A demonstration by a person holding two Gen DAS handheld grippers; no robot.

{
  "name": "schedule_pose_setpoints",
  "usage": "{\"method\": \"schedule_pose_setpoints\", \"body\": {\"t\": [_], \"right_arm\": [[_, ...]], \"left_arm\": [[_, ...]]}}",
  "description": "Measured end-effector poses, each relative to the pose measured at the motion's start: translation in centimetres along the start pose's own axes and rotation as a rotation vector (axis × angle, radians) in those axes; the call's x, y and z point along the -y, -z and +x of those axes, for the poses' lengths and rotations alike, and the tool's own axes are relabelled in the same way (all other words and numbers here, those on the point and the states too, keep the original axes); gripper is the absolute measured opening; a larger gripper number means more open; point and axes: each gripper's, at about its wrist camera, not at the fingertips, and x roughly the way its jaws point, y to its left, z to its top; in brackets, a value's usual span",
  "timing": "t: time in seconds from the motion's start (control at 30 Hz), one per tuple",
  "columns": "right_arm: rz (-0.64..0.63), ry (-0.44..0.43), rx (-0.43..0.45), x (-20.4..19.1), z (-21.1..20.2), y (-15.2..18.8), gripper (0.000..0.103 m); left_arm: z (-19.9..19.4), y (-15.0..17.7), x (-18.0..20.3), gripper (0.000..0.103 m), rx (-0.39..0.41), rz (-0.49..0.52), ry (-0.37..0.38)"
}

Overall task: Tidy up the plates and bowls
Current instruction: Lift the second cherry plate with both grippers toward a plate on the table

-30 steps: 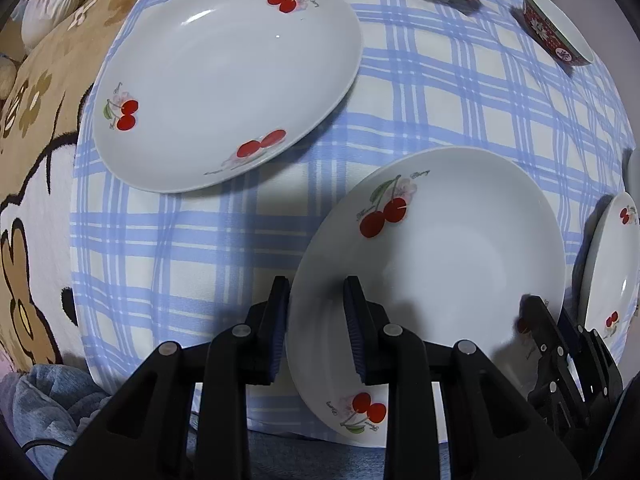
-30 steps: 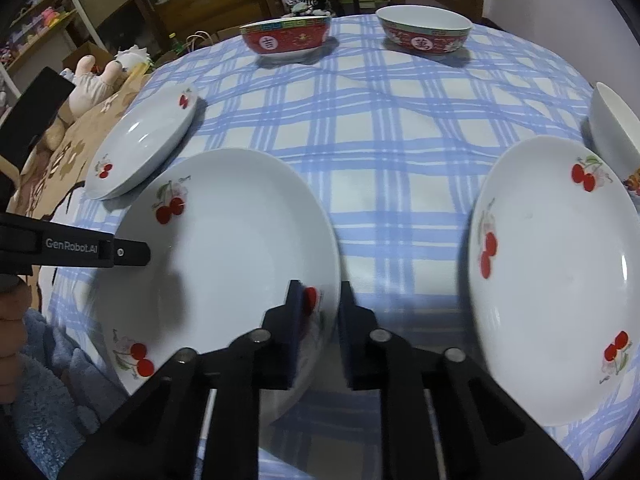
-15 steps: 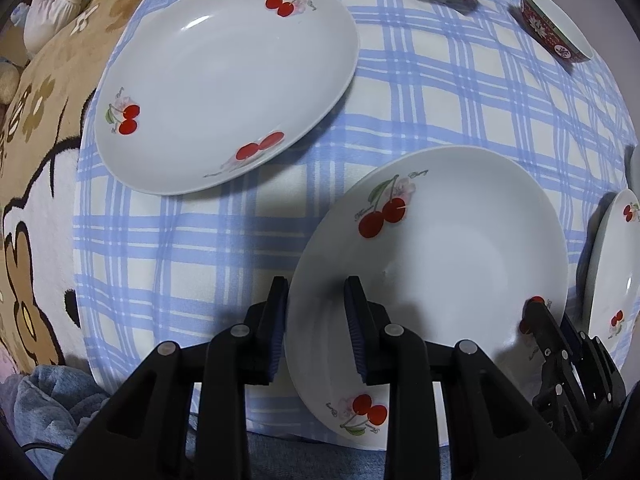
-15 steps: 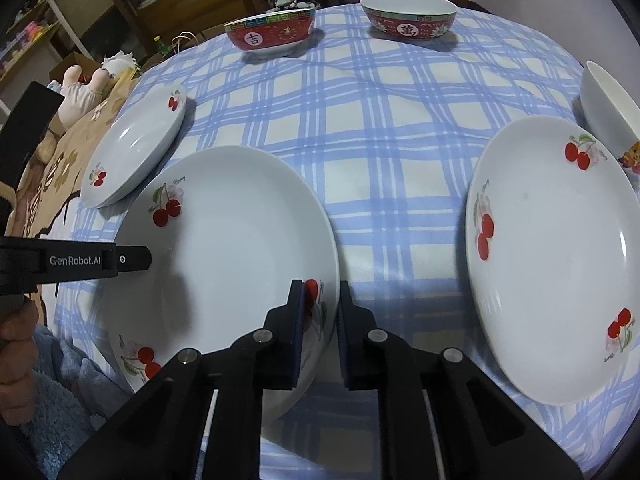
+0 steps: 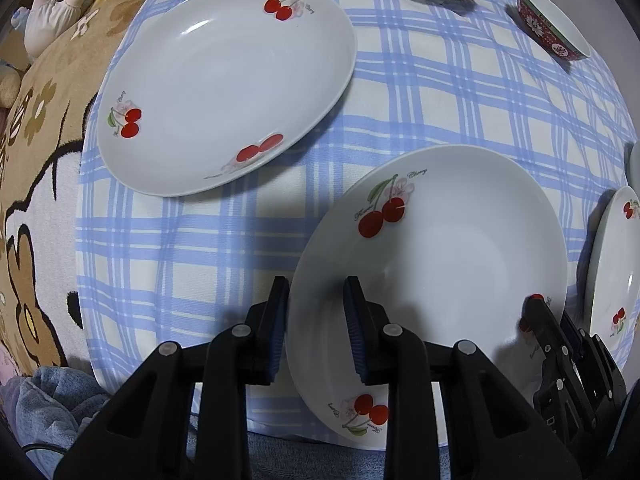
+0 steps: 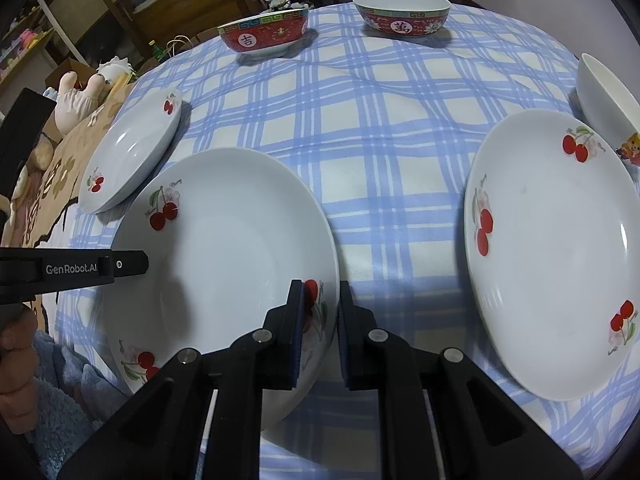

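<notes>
A white cherry-print plate [image 5: 448, 248] is held between both grippers, lifted a little above the blue checked tablecloth [image 5: 400, 100]. My left gripper [image 5: 316, 312] is shut on its left rim. My right gripper [image 6: 318, 316] is shut on its right rim, and the same plate fills the lower left of the right wrist view [image 6: 224, 264]. A second cherry plate [image 5: 224, 84] lies to the far left, also in the right wrist view [image 6: 132, 156]. A third cherry plate [image 6: 556, 252] lies to the right. Two red patterned bowls [image 6: 264, 34] [image 6: 402, 20] stand at the back.
A white bowl [image 6: 608, 96] with a cartoon print stands at the right edge. A brown patterned blanket [image 5: 36, 152] and soft toys [image 6: 80, 96] lie off the table's left side. Blue cloth [image 5: 48, 404] lies below the near edge.
Both grippers and the held plate have shifted slightly towards the far left plate; the view has drifted a little. Both grips are unchanged.
</notes>
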Motion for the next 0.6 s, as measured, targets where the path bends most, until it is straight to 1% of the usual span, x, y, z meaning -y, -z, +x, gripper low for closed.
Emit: {"method": "schedule_pose_setpoints", "body": {"t": [0.23, 0.37, 0.47, 0.6], "right_arm": [[0.028, -0.011, -0.01, 0.4, -0.2, -0.1, 0.015], [0.008, -0.003, 0.002, 0.4, -0.5, -0.1, 0.015], [0.017, -0.009, 0.01, 0.8, -0.9, -0.2, 0.014], [0.041, -0.031, 0.029, 1.6, -1.9, -0.4, 0.013]], "left_arm": [[-0.9, 0.6, -0.4, 0.023, 0.024, 0.009, 0.0], [-1.1, 0.7, -0.1, 0.022, 0.028, 0.027, -0.005], [-1.8, 0.9, 0.0, 0.018, 0.051, 0.034, 0.01], [-3.3, 1.2, -0.2, 0.018, 0.089, 0.045, 0.062]]}}
